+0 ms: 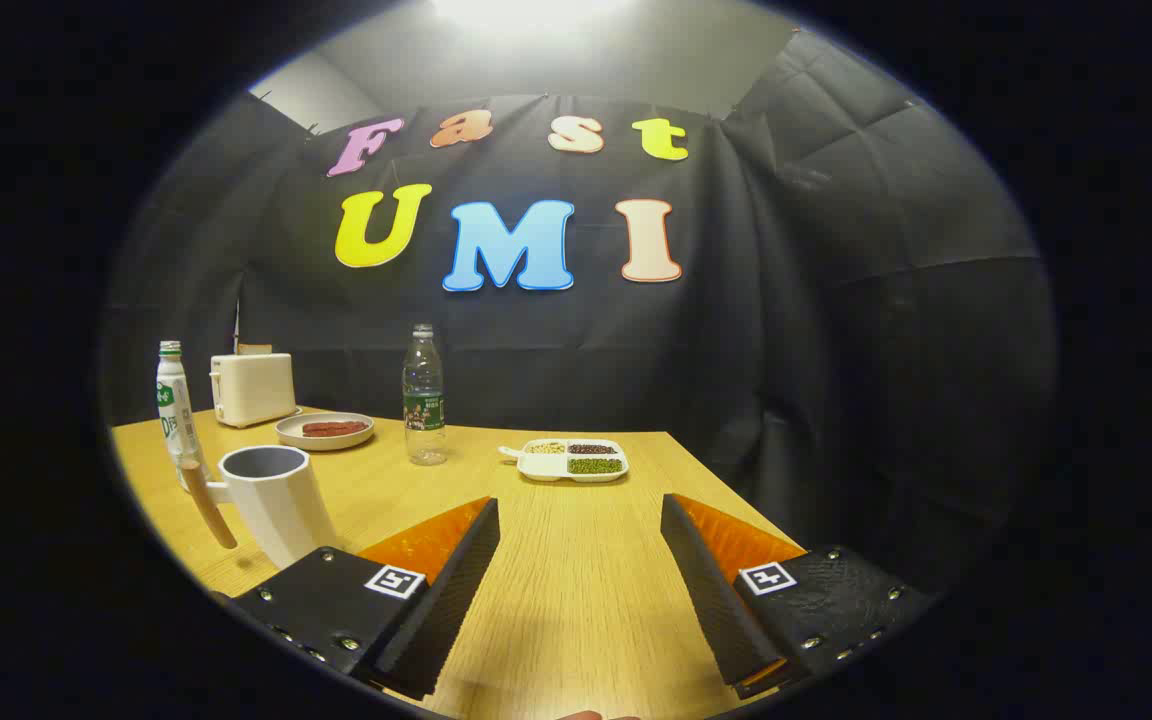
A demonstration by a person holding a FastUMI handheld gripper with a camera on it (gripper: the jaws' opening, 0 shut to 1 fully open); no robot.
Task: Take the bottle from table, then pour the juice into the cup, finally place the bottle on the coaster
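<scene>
Nearest to me, my claw (576, 560) hangs low over the desk (576, 600) with its fingers spread wide and nothing between them, only bare wood.

Sweeping from the left: a white-and-green bottle (174, 415) stands at the desk's far left edge, and the white cup (276, 500) sits just beside it, its wooden handle pointing toward me. Behind them are a toaster (252, 387) and a plate (325, 430) with something reddish on it. A clear bottle (424, 395) stands upright beyond my left finger, well apart from the cup. To its right lies a divided tray (574, 461) of grains, ahead of the gap between my fingers. I cannot make out a coaster.

I judge the reach has not begun. Which bottle holds the juice I cannot tell. For a clean grasp I would steer left, keep the fingers wide, come in level at mid-body, and centre the bottle before closing, staying clear of the cup.
</scene>
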